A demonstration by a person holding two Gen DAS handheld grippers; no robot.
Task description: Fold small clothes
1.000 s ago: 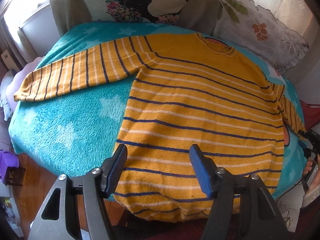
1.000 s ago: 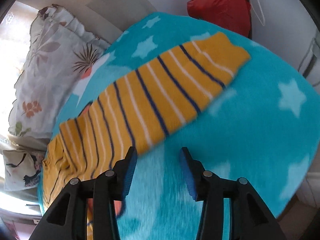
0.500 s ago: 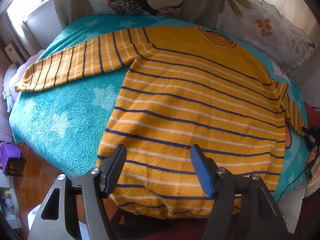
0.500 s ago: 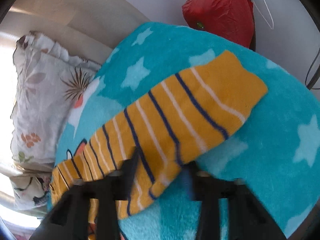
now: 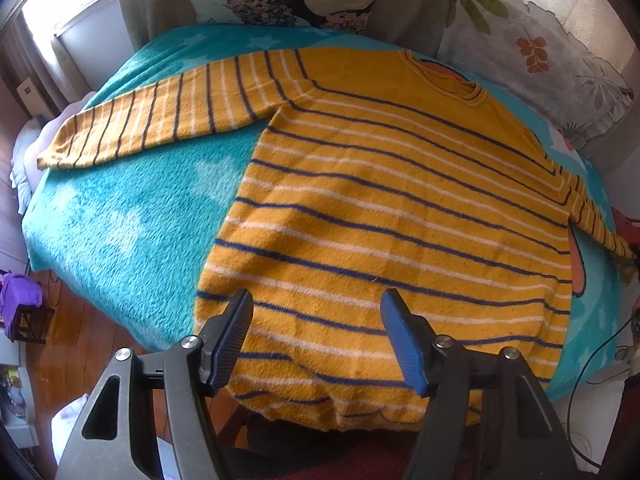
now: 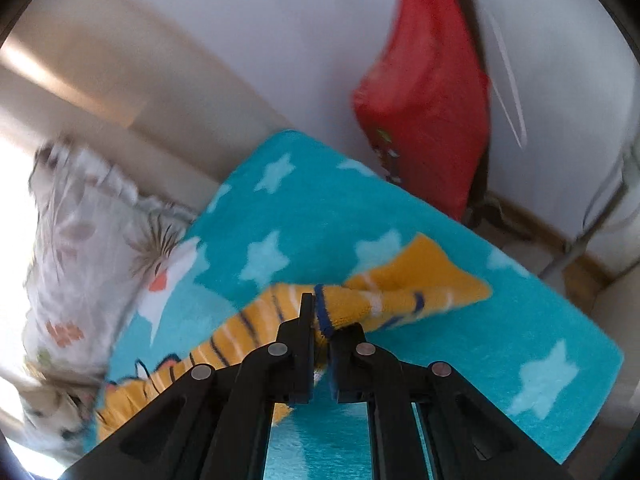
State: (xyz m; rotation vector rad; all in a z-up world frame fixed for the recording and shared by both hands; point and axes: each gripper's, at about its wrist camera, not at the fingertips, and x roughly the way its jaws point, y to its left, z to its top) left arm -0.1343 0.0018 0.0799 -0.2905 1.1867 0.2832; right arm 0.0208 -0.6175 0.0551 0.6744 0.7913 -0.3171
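Note:
A yellow sweater (image 5: 384,216) with navy and white stripes lies flat, front up, on a teal star blanket (image 5: 132,216). Its left sleeve (image 5: 152,120) stretches out to the left. My left gripper (image 5: 316,336) is open and empty, hovering above the sweater's hem. In the right wrist view my right gripper (image 6: 322,320) is shut on the sweater's right sleeve (image 6: 404,292), pinching it near the cuff and lifting the bunched fabric off the blanket (image 6: 328,216).
Patterned pillows (image 5: 532,48) line the back of the bed. A red bag (image 6: 428,104) hangs by the wall to the right. The wooden floor (image 5: 80,340) and a purple object (image 5: 18,292) lie below the bed's left edge.
My right gripper has moved onto the right sleeve, closed on it and lifted it. My left gripper has drifted slightly to the left over the hem and stays open.

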